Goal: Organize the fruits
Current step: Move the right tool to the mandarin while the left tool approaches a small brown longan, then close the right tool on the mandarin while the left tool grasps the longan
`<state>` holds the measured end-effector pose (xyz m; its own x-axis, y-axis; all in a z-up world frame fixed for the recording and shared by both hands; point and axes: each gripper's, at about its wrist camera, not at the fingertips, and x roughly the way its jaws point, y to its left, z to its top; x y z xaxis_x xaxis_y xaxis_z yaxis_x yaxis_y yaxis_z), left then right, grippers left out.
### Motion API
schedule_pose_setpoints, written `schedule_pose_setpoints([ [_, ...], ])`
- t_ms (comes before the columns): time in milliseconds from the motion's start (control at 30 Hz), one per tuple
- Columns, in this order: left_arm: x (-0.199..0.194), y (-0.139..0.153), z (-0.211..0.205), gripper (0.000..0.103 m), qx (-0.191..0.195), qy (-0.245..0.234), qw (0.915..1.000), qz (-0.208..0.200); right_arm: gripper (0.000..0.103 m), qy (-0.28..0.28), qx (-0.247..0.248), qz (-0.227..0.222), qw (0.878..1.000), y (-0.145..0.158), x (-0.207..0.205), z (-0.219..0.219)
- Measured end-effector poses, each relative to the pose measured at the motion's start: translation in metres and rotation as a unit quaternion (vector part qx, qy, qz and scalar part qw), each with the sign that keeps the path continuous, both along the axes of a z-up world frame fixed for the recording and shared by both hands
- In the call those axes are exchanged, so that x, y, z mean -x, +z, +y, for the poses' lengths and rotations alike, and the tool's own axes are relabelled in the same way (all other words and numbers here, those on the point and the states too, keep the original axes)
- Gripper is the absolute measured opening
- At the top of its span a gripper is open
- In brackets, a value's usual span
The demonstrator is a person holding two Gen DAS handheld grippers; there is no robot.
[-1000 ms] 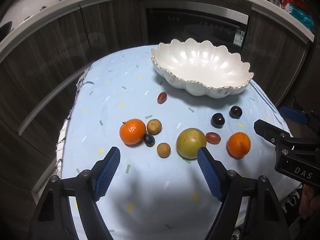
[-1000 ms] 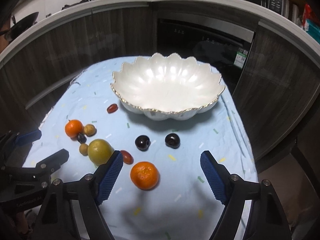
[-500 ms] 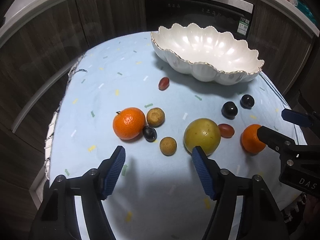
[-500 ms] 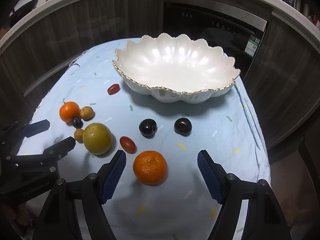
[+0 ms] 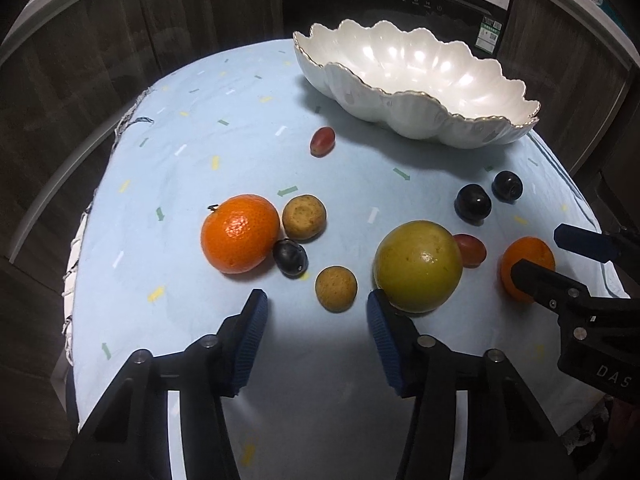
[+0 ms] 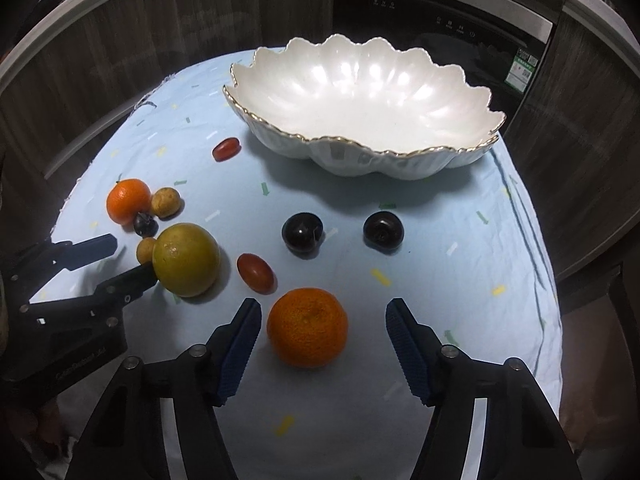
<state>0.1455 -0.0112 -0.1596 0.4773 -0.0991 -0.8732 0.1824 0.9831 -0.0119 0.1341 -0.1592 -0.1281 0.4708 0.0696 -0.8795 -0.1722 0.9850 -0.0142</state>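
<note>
Fruits lie on a pale blue cloth (image 5: 192,184) in front of a white scalloped bowl (image 5: 416,76), which holds nothing. My left gripper (image 5: 316,308) is open with its jaws closing; a small brown fruit (image 5: 336,289) sits at their mouth, untouched. The right fingertip is close against a big yellow-green fruit (image 5: 418,266). Further left lie an orange (image 5: 239,233), another brown fruit (image 5: 304,217) and a dark grape (image 5: 291,257). My right gripper (image 6: 323,312) is also open and closing, with a second orange (image 6: 307,326) between its pads and gaps on both sides.
Two dark plums (image 6: 302,232) (image 6: 383,229) lie between the orange and the bowl. One red grape (image 6: 255,273) lies beside the yellow-green fruit, another (image 6: 226,149) near the bowl's left end. Dark wooden cabinets and an oven front ring the small table. The cloth's edges drop off close by.
Both grippers have sunk toward the cloth and their jaws have narrowed. The small brown fruit now sits at the left jaws' mouth, and the right orange between the right pads.
</note>
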Motion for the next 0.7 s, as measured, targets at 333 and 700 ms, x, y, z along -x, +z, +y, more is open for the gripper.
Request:
schedule_pose_setpoints([
  [333,-0.005,-0.004,-0.004,0.029,0.001,-0.010,0.9999,-0.001,0.054,0.002,-0.022,0.025,0.999,-0.013,-0.004,-0.001],
  [700,0.000,0.000,-0.006,0.022,-0.005,-0.010,0.9999,-0.011,0.044,0.004,-0.041,0.029,0.999,-0.012,-0.002,-0.003],
])
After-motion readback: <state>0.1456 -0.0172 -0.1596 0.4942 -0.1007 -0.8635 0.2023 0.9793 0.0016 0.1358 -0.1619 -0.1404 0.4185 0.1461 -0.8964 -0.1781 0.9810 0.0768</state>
